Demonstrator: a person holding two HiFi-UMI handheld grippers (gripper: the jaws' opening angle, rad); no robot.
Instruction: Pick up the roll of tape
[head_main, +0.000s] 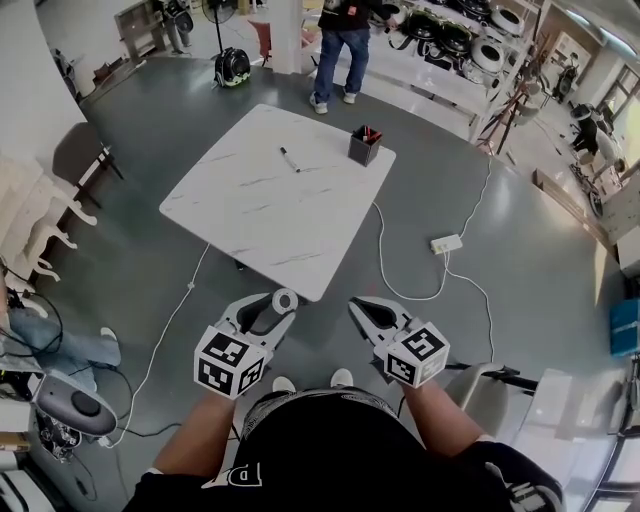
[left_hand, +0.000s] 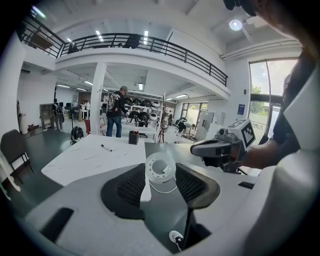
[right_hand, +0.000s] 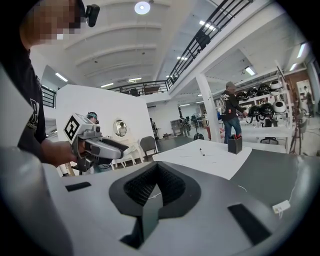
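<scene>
Clamped between the black ribbed pads (left_hand: 131, 186) of the left gripper (left_hand: 161, 172), a small translucent white roll of tape (left_hand: 160, 166) stands on edge, its round hole facing back along the jaws. The right gripper (right_hand: 156, 167) has its jaws pressed together, empty. Both hover near the corner of the white marble-patterned table (head_main: 250, 200).

L gripper (head_main: 278, 303), R gripper (head_main: 356, 306): grey, b&w marker cubes (head_main: 228, 362); black tee (head_main: 310, 440).
</scene>
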